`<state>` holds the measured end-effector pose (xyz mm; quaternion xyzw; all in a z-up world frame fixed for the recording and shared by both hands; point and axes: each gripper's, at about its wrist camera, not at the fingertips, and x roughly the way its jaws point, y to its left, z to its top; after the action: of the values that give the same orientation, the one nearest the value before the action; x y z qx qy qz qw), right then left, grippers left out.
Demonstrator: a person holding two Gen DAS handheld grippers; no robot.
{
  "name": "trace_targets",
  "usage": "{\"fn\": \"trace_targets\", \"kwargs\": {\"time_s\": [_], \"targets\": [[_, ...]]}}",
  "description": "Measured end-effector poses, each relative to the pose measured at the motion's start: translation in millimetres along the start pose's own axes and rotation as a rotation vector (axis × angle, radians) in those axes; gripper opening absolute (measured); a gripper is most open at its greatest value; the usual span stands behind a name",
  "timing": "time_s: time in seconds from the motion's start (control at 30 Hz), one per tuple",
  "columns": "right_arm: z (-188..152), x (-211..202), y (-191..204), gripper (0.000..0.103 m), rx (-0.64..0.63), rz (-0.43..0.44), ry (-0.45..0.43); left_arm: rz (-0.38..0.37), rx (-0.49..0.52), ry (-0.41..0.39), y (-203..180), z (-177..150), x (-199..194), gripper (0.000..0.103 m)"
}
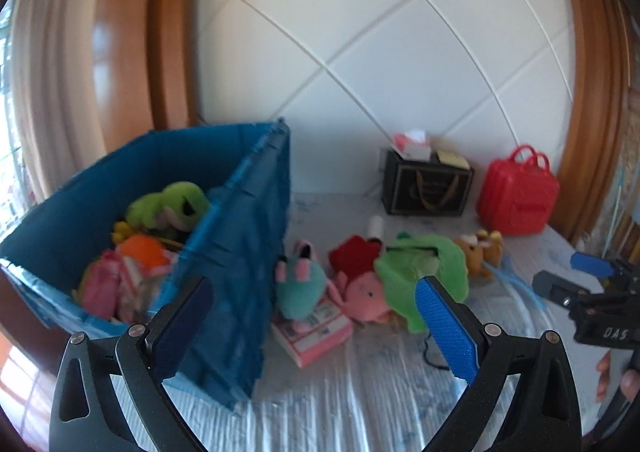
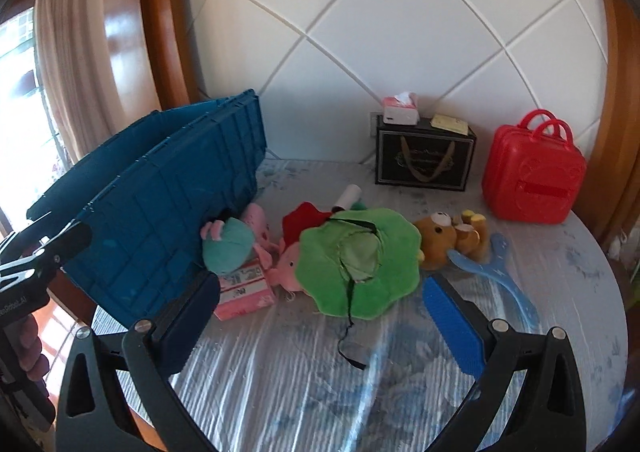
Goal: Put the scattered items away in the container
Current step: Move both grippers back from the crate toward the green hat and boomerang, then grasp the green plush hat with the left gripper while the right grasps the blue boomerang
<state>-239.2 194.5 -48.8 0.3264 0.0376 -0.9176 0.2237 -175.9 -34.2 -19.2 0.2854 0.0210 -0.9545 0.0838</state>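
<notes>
- Container [image 2: 168, 212]: rigid blue plastic crate with ribbed, gridded walls; stands at the left of both frames on the desk [image 2: 560, 292], whose cover is a glossy, wrinkled pale-blue sheet; the left wrist view shows soft toys already inside, among them a green plush [image 1: 168, 204], an orange one and a pink one.
- Scattered items, centre of the frame, just right of the crate: a teal plush [image 2: 230, 248] touching the crate wall and resting on a pink printed box [image 2: 246, 288]; a pink plush [image 2: 288, 264] partly under a round, scalloped green fabric hat [image 2: 360, 260] with a black cord; a red plush piece [image 2: 304, 218] behind; a brown bear plush [image 2: 440, 240]; a flat light-blue plastic boomerang shape [image 2: 500, 264] touching the bear.
- Upper right: a black gift bag [image 2: 424, 156] with a tissue box on top; a glossy red plastic case [image 2: 532, 176] with two handles.
- Right gripper [image 2: 320, 316]: jaws wide apart, nothing between them; blue textured pads; the green hat lies just beyond the tips, between them.
- Left gripper [image 1: 312, 312]: jaws wide apart, empty; the crate corner fills the left side of the gap, with the pink box and teal plush near its middle.
- Both grippers point forward and tilt down at the desk; a hand [image 2: 28, 352] grips the left gripper's handle at the lower left.
</notes>
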Motion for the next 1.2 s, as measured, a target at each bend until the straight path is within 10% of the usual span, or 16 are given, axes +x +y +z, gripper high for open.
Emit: {"fn": "trace_targets", "kwargs": {"time_s": [0.47,1.2], "targets": [[-17.8,82.9,-81.8,0.103,0.200,-0.172,0.157,-0.062,0.058,0.178,-38.4,-6.6,135.7,0.102],[-10.9,201.8,-206.9,0.103,0.099,-0.092,0.310,0.025,0.017,0.352,-158.5,-30.9,272.9,0.096]]}}
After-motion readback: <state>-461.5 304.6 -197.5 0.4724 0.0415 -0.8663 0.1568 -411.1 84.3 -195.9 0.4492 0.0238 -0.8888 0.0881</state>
